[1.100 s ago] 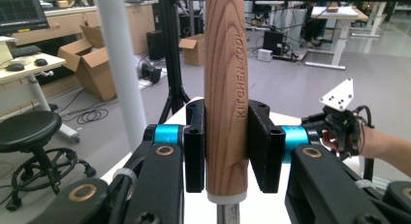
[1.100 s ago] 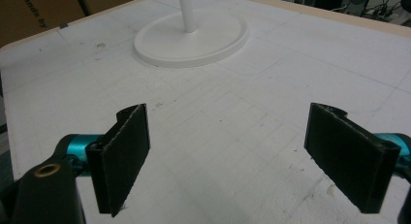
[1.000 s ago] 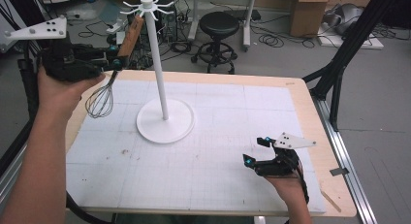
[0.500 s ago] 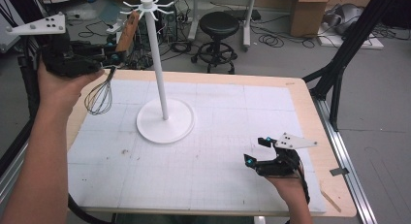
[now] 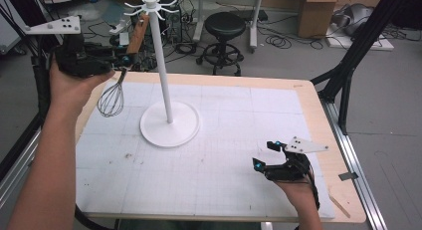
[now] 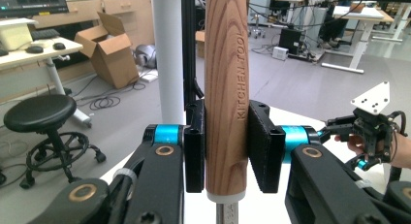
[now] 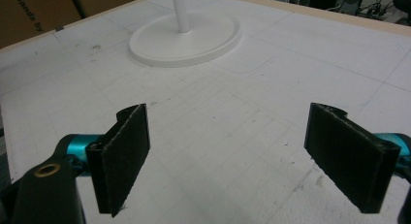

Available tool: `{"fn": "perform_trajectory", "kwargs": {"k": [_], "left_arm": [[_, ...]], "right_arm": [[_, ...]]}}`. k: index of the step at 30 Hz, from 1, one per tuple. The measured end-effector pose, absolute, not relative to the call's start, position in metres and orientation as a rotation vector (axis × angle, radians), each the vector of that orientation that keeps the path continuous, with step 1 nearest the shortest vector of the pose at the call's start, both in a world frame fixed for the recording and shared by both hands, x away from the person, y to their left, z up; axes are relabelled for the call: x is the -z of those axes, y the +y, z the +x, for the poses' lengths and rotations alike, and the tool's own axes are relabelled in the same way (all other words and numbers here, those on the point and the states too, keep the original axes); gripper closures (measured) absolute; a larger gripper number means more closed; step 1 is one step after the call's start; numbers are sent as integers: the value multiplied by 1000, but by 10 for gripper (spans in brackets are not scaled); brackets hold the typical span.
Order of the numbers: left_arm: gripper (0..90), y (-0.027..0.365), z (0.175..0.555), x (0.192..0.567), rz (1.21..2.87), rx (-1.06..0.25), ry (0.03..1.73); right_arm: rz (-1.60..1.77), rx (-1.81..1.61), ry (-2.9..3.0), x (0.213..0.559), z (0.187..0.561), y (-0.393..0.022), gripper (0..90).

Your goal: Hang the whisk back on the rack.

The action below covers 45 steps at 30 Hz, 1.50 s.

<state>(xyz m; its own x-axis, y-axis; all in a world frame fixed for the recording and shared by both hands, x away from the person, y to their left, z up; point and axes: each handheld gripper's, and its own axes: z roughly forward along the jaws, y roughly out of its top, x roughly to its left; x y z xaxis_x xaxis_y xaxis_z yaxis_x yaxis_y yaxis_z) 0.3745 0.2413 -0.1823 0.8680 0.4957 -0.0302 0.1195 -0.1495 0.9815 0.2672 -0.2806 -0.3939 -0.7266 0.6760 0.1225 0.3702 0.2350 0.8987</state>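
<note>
A whisk with a wooden handle point(image 5: 138, 33) and wire head point(image 5: 111, 98) hangs in the air at the table's far left. My left gripper point(image 5: 122, 60) is shut on that handle point(image 6: 226, 93), which is printed KITCHEN TOOL and stands upright between the pads. Just right of it rises a white stand: a round base point(image 5: 169, 124), a tall pole point(image 5: 160, 56) and small hooks at the top point(image 5: 150, 2). The pole point(image 6: 167, 54) shows right behind the handle. My right gripper point(image 5: 264, 155) rests low near the table's front right, open and empty point(image 7: 228, 156), facing the base point(image 7: 184, 37).
The table carries a white gridded mat point(image 5: 219, 155) with a wooden border point(image 5: 318, 110). Beyond the far edge stand a black stool point(image 5: 225, 28), cables and cardboard boxes point(image 5: 318, 11). A black frame leg point(image 5: 353, 60) rises at the right.
My left gripper has lifted the whisk a little higher and closer to the top of the stand. The right gripper has stayed where it was.
</note>
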Motion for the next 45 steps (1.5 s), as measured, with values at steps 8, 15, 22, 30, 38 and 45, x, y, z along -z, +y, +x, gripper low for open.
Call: {"fn": "perform_trajectory", "kwargs": {"k": [8, 15, 22, 30, 38, 45], "left_arm": [[699, 237, 379, 184, 1757, -330, 512], [554, 240, 374, 183, 1778, -327, 509], [462, 239, 363, 188, 1826, -290, 484], [347, 243, 349, 206, 1857, -258, 473], [252, 236, 327, 224, 1858, -254, 423], [203, 226, 315, 240, 1865, -220, 374]], "right_arm": [[978, -1489, 2216, 394, 267, -282, 156], [978, -1490, 2216, 394, 267, -282, 156], [971, -1488, 2218, 393, 266, -281, 156], [978, -1486, 2225, 393, 266, -279, 156], [978, -1485, 2221, 394, 267, -280, 156], [978, -1487, 2222, 395, 267, -280, 156]]}}
